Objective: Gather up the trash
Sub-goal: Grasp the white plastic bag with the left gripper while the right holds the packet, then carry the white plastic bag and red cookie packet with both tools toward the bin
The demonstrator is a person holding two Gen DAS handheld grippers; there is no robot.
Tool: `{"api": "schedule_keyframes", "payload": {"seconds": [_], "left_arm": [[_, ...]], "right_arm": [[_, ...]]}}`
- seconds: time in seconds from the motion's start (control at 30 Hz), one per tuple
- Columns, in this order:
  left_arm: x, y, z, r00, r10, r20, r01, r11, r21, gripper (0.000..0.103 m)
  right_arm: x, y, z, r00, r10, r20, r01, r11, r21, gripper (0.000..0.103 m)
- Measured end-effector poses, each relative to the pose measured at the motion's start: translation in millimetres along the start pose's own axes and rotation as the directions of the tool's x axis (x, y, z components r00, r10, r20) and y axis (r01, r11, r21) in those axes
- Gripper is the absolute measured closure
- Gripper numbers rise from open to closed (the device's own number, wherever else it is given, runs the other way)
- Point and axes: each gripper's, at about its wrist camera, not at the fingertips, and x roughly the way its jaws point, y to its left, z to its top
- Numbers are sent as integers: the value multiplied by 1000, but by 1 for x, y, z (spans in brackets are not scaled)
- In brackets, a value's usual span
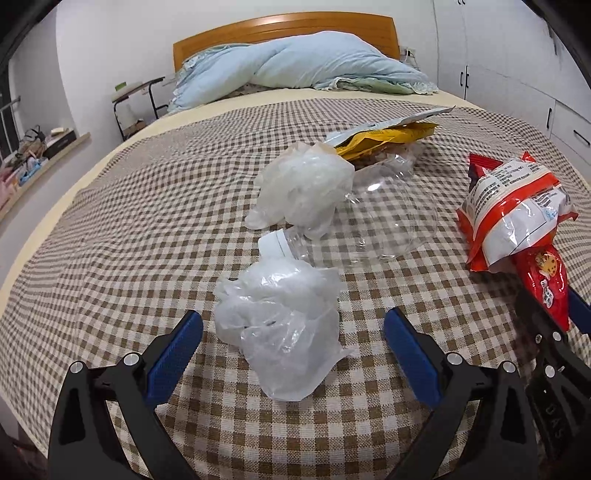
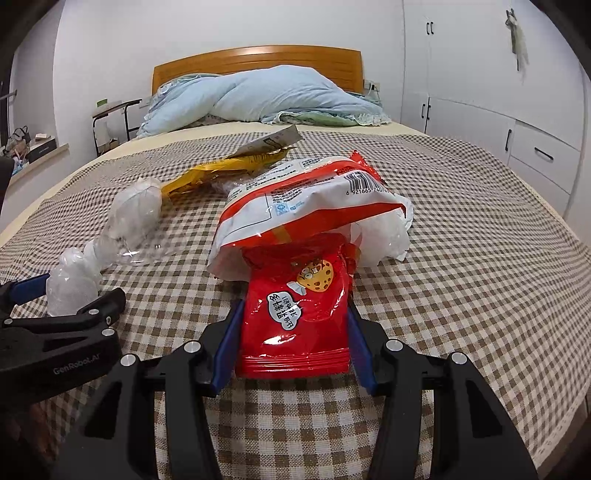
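A crumpled clear plastic bag [image 1: 280, 332] lies on the checked bedspread [image 1: 129, 229] between the wide-apart blue pads of my left gripper [image 1: 291, 317]; the pads do not touch it, so the gripper is open. Behind it lie a clear plastic bottle [image 1: 373, 221], a second plastic wad [image 1: 306, 184] and a yellow wrapper [image 1: 388, 138]. My right gripper [image 2: 294, 306] is shut on a red cookie packet [image 2: 295, 314]. The packet's far end is tucked into the mouth of a white-and-red snack bag [image 2: 306, 199]. The right wrist view shows the left gripper [image 2: 70, 295] around the same plastic bag [image 2: 72, 288].
A pale blue duvet [image 1: 295, 62] is heaped against the wooden headboard [image 1: 284, 27]. White wardrobe doors and drawers [image 1: 517, 74] line the right wall. A small side table [image 1: 136, 96] and a cluttered windowsill [image 1: 40, 147] stand to the left of the bed.
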Motion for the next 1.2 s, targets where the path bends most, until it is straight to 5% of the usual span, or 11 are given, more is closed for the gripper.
{"api": "schedule_keyframes", "payload": {"seconds": [0.13,0.5,1.2], "left_arm": [[15,2,-5,999,-30,-15,29,999,-14,15],[6,11,10,995,-97,-26,96,994,-42,67],[-30,37,15,988,-150,44,153,985,-80,74]], "right_arm": [[-2,0,-1,1000,-4,-1,4,1000,-4,52],[-5,2,-3,1000,-2,3,2,1000,-6,52],[-26,-3,2,999,2,49,-2,1000,4,52]]}}
